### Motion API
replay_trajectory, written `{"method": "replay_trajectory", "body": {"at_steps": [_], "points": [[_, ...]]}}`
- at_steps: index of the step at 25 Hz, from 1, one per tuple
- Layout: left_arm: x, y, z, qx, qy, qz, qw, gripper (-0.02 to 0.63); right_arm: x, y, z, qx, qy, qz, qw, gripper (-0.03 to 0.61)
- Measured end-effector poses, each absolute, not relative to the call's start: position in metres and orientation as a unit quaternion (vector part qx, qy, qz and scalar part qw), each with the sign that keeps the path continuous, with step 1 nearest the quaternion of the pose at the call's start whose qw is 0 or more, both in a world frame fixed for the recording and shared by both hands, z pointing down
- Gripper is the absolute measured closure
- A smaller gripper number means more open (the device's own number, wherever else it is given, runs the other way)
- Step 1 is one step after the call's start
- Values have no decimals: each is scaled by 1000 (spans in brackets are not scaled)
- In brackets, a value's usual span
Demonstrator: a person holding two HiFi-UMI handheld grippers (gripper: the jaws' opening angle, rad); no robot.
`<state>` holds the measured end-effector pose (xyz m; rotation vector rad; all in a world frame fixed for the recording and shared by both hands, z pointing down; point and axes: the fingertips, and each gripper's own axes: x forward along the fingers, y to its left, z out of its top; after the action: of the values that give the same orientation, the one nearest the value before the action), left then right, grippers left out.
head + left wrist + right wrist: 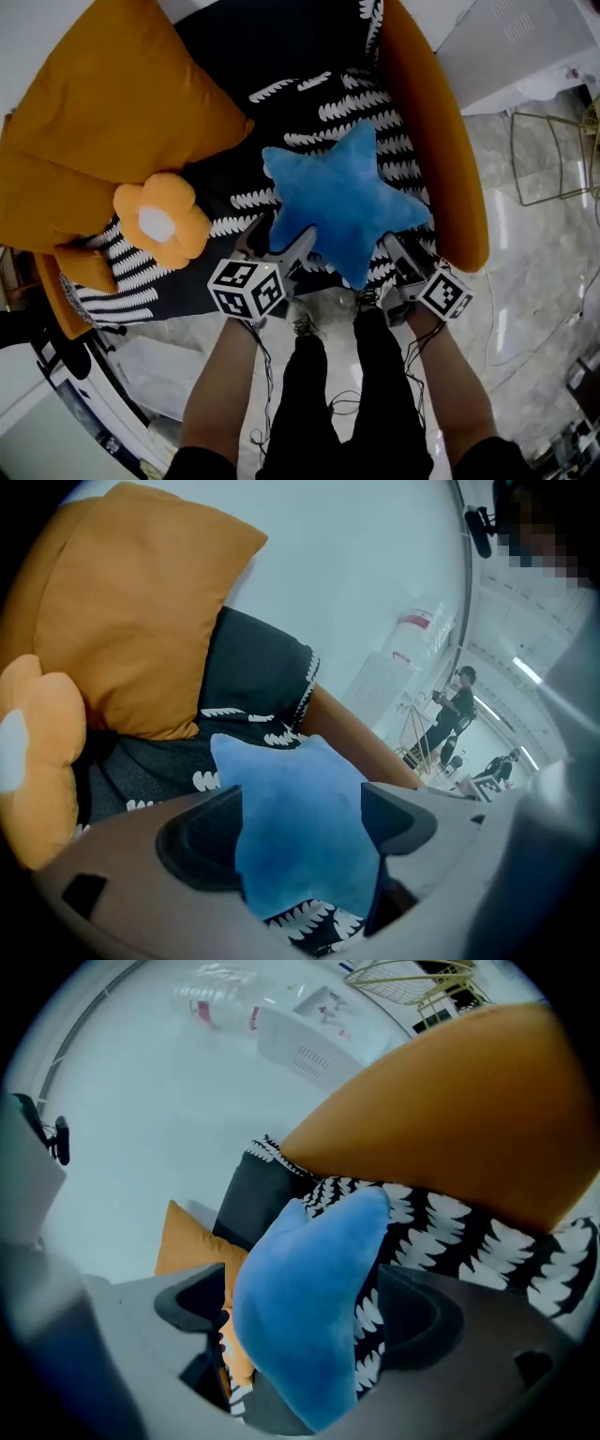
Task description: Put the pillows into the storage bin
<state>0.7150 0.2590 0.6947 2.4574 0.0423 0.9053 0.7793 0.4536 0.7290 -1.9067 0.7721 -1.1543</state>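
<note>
A: Wide apart on the left gripper [300, 832], straddling one lower arm of the star pillow [298, 799] without pinching it.

B: Same on the right gripper [309, 1326]?

A: Same. Gaping around the other lower arm, with patterned cloth showing past the plush on one side. No squeeze yet.

B: Why two grippers for one pillow?

A: Probably the shape: soft, broad, floppy. Taken by one arm alone, likely to droop and swing. Taken by both near arms, likely to lift level.

B: Lying where?

A: Flat on the seat [309, 122], close to its front edge, with the two near arms pointing toward the person. Handy for a reach from the front.

B: Anything beside it?

A: Flower pillow [161, 220] to the left, apart from the star, at the foot of the big orange cushion [112, 112]. Orange armrest [431, 141] just right of the star.

B: Bin?

A: Not in view anywhere. Only pale floor [544, 281] beyond the seat.

B: Stage, then?

A: Looks like the start of the first pick. Next, presumably, closing on both arms firmly enough to bite into the plush, then lifting clear of the armrest.
</note>
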Motion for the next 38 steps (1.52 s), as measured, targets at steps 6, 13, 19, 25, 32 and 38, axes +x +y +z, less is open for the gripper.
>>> {"method": "replay_trajectory", "body": {"at_steps": [6,13,19,25,32,38], "points": [[716,243,722,895,17,333,296,210,783,446,763,-723,282,-459,433,46],[723,242,748,873,46,331,355,175,784,418,773,-710,332,-461,416,44],[727,234,756,861,71,322,386,169,787,396,766,-685,387,-457,414,43],[724,231,763,848,80,308,425,170,788,385,767,-686,405,-445,408,66],[712,235,755,840,81,302,444,181,784,379,751,-687,426,-437,394,152],[702,233,745,836,61,288,463,233,784,371,731,-686,440,-436,382,207]]}}
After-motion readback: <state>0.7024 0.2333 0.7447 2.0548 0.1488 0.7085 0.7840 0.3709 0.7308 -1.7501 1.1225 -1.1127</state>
